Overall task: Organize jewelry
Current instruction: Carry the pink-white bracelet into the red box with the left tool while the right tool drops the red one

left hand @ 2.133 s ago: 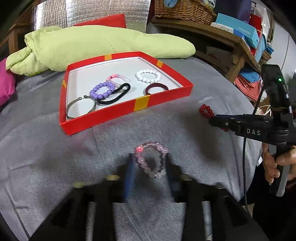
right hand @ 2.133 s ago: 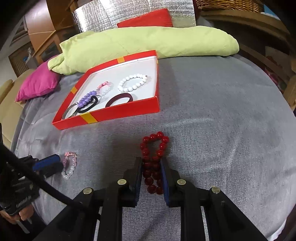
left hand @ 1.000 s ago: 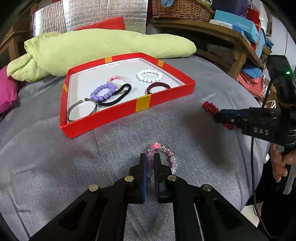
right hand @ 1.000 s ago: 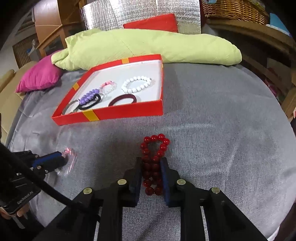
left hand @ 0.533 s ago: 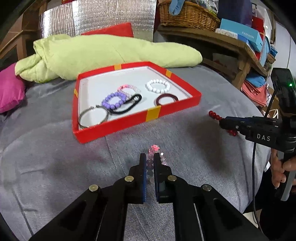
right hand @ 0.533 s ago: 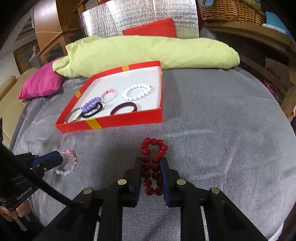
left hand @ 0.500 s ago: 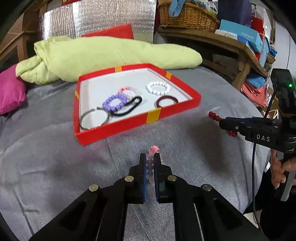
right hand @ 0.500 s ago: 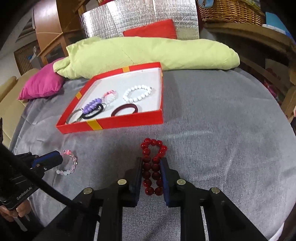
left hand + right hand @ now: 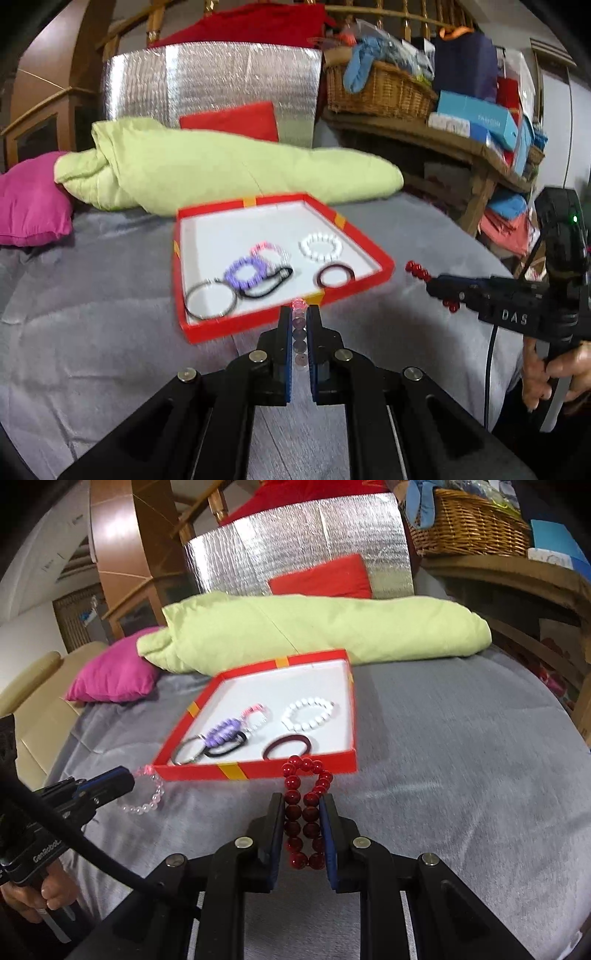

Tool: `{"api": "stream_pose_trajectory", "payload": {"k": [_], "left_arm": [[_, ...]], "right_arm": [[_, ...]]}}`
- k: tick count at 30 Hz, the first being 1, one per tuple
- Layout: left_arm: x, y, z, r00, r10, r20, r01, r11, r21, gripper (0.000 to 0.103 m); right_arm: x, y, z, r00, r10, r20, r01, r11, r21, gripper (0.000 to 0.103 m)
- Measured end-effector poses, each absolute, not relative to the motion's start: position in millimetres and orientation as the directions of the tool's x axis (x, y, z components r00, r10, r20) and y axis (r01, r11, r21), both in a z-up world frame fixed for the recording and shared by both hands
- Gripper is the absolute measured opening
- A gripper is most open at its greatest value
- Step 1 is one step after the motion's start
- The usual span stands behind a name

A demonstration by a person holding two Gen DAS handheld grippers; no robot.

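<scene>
My left gripper (image 9: 299, 314) is shut on a pale pink bead bracelet (image 9: 298, 332), held edge-on above the grey cover. From the right wrist view that pink bracelet (image 9: 146, 794) dangles from the left gripper (image 9: 127, 779). My right gripper (image 9: 303, 805) is shut on a dark red bead bracelet (image 9: 304, 797), lifted off the cover. In the left wrist view the red beads (image 9: 417, 269) poke out of the right gripper (image 9: 434, 284). Just beyond both stands a red tray (image 9: 236, 325) with a white floor, holding several bracelets and bands.
A lime green quilt (image 9: 221, 166) and a magenta pillow (image 9: 29, 206) lie behind the tray. A silver foil panel (image 9: 210, 85) stands at the back. Wooden shelves with a wicker basket (image 9: 376, 88) and boxes are at the right. A hand (image 9: 546, 369) grips the right tool.
Both grippers have risen with their bracelets off the grey cover and drawn nearer the tray. The views have tilted up, showing more of the room behind.
</scene>
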State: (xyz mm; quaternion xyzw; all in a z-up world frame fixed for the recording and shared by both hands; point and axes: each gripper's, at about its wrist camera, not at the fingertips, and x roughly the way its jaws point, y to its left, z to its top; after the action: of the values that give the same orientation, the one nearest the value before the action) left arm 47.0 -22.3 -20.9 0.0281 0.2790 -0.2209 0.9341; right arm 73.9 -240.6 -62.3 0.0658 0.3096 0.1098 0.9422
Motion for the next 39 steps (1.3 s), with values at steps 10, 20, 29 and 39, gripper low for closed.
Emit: {"api": "stream_pose_trajectory", "payload": {"k": [10, 20, 29, 39], "left_arm": [[60.7, -29.2, -9.4, 0.795, -0.371, -0.480, 0.407, 0.913, -0.031, 0.008], [109.8, -30.3, 2.9, 0.826, -0.348, -0.444, 0.376, 0.926, -0.026, 0.008], [172.8, -22.9, -4.1, 0.835, -0.295, -0.465, 0.335, 0.942, 0.003, 0.008], [227.0, -26.6, -22.4, 0.807, -0.248, -0.536, 0.316, 0.948, 0.037, 0.008]], "right_arm": [[100.3, -239.6, -45.4, 0.783, 0.299, -0.545, -0.183, 0.949, 0.258, 0.021], [155.9, -227.0, -32.6, 0.763, 0.345, -0.547, -0.196, 0.930, 0.312, 0.021], [227.0, -218.1, -40.1, 0.724, 0.372, -0.581, -0.183, 0.916, 0.358, 0.021], [293.0, -215.8, -53.6, 0.687, 0.388, -0.614, -0.154, 0.904, 0.399, 0.021]]}}
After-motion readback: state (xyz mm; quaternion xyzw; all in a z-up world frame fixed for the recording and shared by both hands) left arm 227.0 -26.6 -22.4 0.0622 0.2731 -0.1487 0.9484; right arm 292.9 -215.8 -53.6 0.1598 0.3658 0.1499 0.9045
